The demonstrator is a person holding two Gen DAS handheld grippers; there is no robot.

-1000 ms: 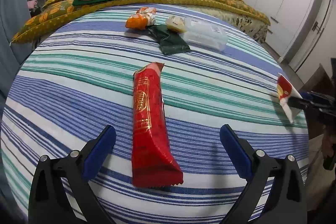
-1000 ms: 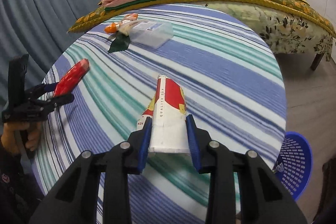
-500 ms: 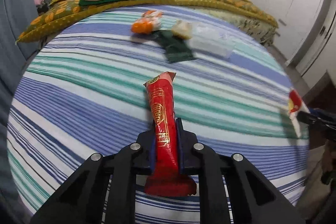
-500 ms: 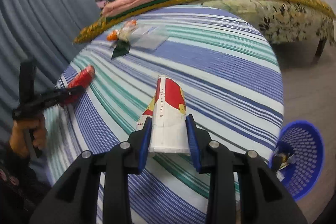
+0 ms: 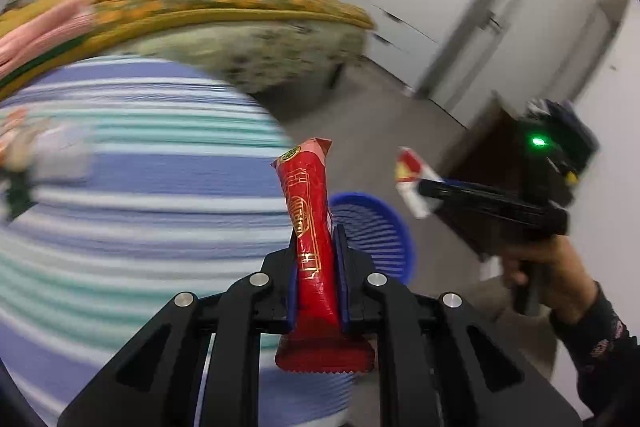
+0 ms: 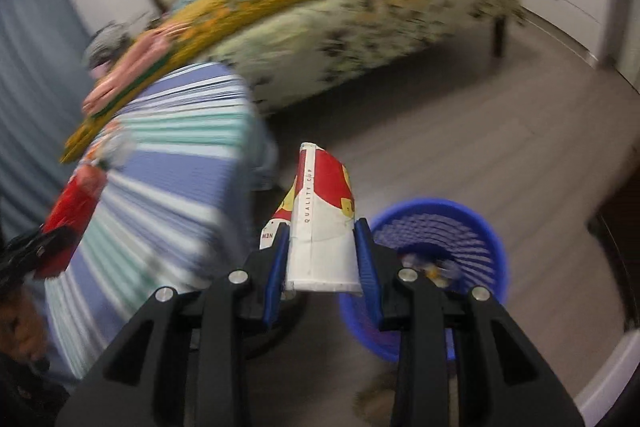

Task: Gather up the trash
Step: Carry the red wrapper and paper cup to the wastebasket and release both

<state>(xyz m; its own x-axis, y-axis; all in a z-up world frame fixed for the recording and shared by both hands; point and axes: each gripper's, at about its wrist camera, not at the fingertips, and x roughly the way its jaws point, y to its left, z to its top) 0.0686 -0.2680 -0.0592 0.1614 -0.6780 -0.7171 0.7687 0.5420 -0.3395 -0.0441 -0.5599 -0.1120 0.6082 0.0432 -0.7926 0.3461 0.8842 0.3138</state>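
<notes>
Firmly: left claw (image 5: 318, 263) pinches red wrapper (image 5: 310, 227); right claw (image 6: 322, 259) grips flattened cup (image 6: 322, 227).

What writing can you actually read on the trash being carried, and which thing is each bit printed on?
"QUALITY CUP": printed up the white side of the flattened paper cup held in the right tool.
"NEW": seen upside down at that cup's lower left edge.
Red snack wrapper held in the left tool: gold ornamental characters and a round green seal, neither readable.
Nothing else legible; the background is motion-blurred.

R gripper (image 6: 322, 259) clamps paper cup (image 6: 320, 223) near blue basket (image 6: 494, 247).
</notes>
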